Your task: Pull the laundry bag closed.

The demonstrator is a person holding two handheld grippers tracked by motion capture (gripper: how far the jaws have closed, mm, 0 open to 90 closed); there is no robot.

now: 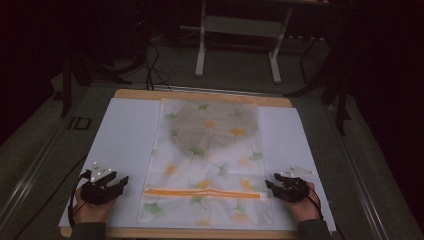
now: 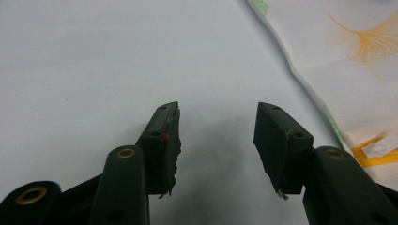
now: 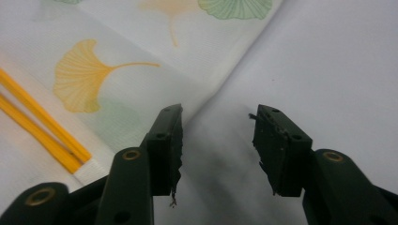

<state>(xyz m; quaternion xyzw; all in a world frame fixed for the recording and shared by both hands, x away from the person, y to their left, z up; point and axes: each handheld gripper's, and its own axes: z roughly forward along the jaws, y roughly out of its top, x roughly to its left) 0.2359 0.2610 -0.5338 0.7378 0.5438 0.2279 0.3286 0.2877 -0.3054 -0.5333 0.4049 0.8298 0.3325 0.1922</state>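
Observation:
A white bag point(image 1: 210, 160) printed with green and orange ginkgo leaves lies flat along the middle of the table. An orange zipper point(image 1: 202, 193) runs across it near the front end, and something grey shows through its far half. My left gripper point(image 1: 123, 183) rests open on the white sheet to the left of the bag, nothing between its jaws point(image 2: 217, 126). My right gripper point(image 1: 270, 185) rests open at the bag's right edge, by the zipper's end point(image 3: 84, 161); in the right gripper view it is point(image 3: 216, 126).
A white sheet point(image 1: 125, 135) covers the wooden tabletop point(image 1: 200, 93). Beyond the far edge stand a metal frame point(image 1: 240, 35) and cables on a dark floor. Bare sheet lies on both sides of the bag.

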